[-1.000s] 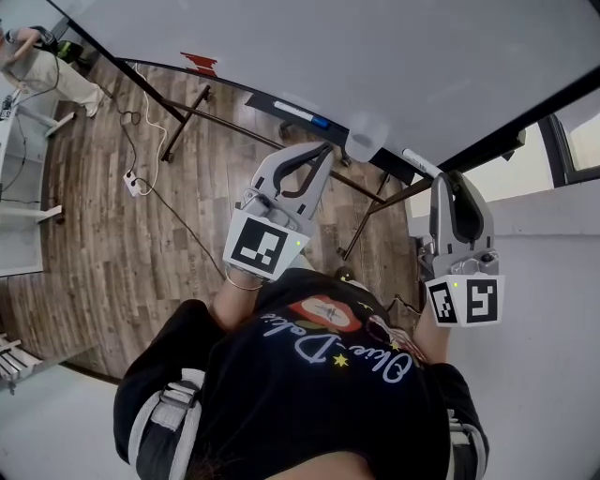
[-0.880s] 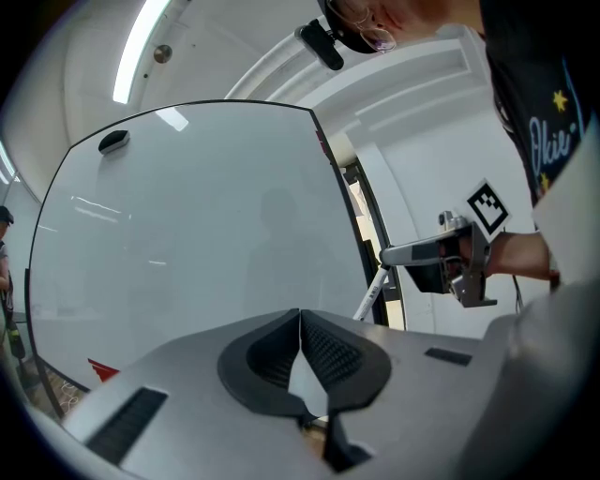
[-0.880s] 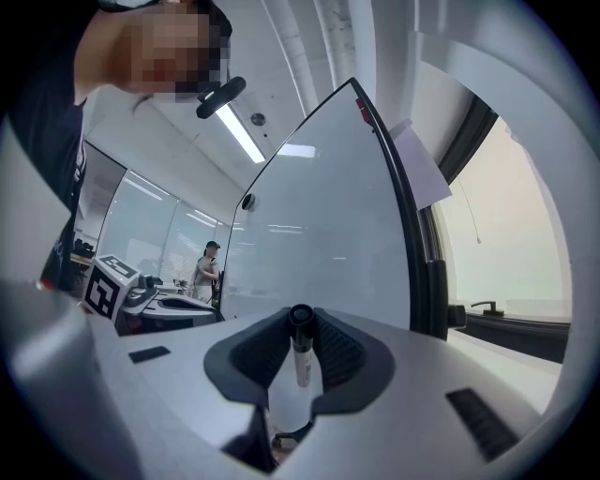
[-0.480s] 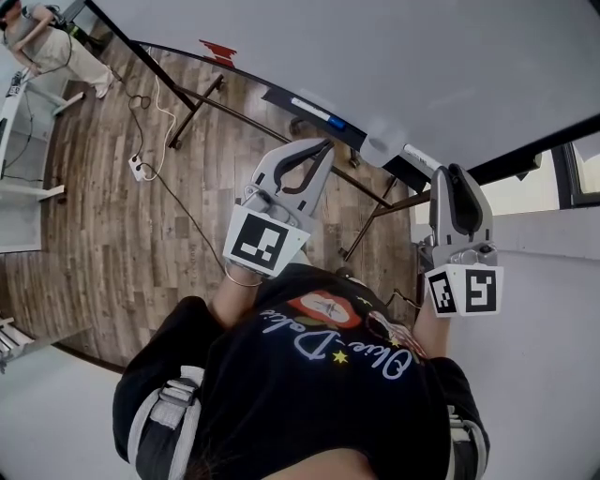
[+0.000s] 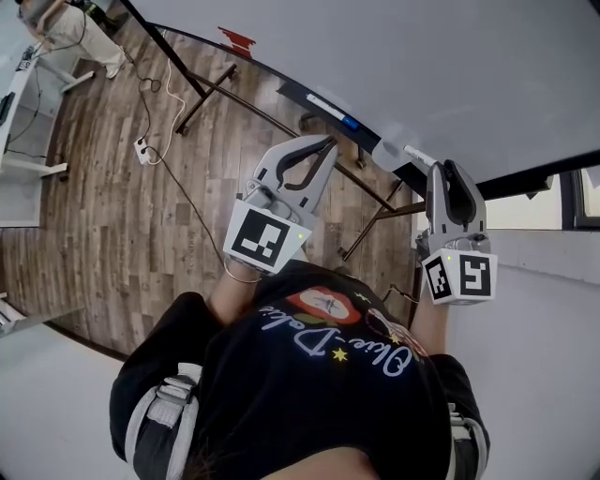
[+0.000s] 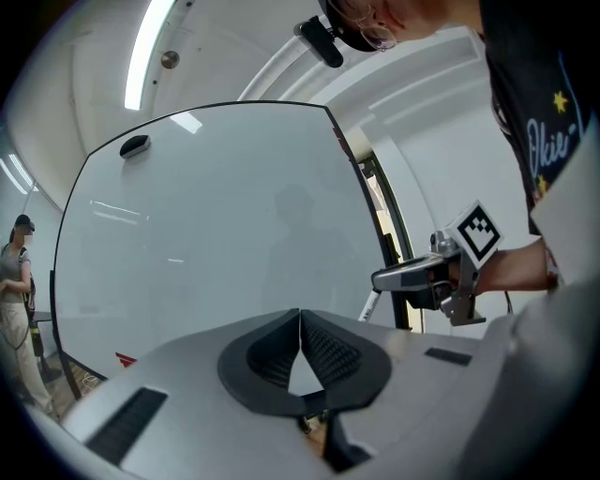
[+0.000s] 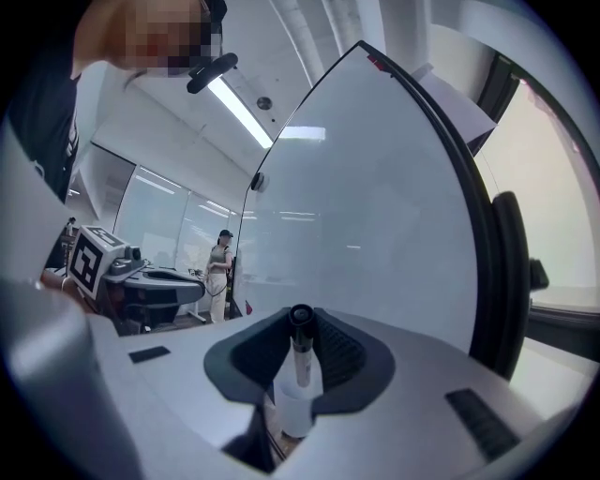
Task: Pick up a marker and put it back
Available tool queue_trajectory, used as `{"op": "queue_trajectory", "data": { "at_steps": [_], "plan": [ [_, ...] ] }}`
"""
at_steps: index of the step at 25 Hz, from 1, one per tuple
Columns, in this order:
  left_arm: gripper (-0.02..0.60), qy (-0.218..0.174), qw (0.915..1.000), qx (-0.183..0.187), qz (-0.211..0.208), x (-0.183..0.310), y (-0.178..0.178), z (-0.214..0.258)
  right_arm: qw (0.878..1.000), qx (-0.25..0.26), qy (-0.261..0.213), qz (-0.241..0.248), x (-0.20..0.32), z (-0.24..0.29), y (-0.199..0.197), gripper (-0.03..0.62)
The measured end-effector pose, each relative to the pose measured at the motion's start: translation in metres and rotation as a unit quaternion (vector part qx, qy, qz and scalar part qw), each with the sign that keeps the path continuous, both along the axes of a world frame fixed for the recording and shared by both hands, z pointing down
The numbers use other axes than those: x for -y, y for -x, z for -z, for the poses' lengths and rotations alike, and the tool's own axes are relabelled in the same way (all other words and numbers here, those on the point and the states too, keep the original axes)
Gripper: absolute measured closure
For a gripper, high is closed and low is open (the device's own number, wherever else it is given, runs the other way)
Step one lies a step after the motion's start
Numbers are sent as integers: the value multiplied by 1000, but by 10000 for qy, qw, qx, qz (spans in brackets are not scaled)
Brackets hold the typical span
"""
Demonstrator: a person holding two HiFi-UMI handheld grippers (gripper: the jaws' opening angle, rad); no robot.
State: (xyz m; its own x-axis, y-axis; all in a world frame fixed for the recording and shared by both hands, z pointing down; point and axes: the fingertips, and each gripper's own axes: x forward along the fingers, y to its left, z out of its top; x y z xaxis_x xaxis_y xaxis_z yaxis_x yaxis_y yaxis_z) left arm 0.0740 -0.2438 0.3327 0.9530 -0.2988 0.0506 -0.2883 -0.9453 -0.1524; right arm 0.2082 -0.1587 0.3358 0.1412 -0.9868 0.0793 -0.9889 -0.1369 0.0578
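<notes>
My right gripper [image 5: 440, 172] is shut on a white marker [image 5: 416, 156] with a black cap, which sticks out past the jaws toward the tray [image 5: 298, 94] under the whiteboard [image 5: 422, 66]. In the right gripper view the marker [image 7: 300, 361] stands upright between the pads, cap end on top, with the right gripper [image 7: 300, 323] closed round it. My left gripper [image 5: 325, 142] hangs to the left in front of the board, shut and holding nothing; its tips [image 6: 300, 315] touch. From the left gripper view I see the right gripper [image 6: 412, 277] holding the marker [image 6: 367, 306].
A blue-capped marker [image 5: 330, 107] and a pale rounded object [image 5: 386, 152] lie on the tray. The board's stand legs [image 5: 375, 220] cross the wooden floor below. A cable and power strip [image 5: 143, 150] lie at left. A person [image 5: 66, 23] stands far left beside a table [image 5: 19, 103].
The right gripper with the marker has risen a little and sits closer to the tray's right end. The left gripper has barely moved. The head view has tilted slightly.
</notes>
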Motion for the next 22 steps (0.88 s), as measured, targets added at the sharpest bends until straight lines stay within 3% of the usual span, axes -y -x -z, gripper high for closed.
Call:
{"op": "queue_trajectory", "data": {
  "at_steps": [22],
  "plan": [
    [578,-28,9996,157,234,3,18,-3,9974,279,645,127,34,-68,0,522]
  ]
}}
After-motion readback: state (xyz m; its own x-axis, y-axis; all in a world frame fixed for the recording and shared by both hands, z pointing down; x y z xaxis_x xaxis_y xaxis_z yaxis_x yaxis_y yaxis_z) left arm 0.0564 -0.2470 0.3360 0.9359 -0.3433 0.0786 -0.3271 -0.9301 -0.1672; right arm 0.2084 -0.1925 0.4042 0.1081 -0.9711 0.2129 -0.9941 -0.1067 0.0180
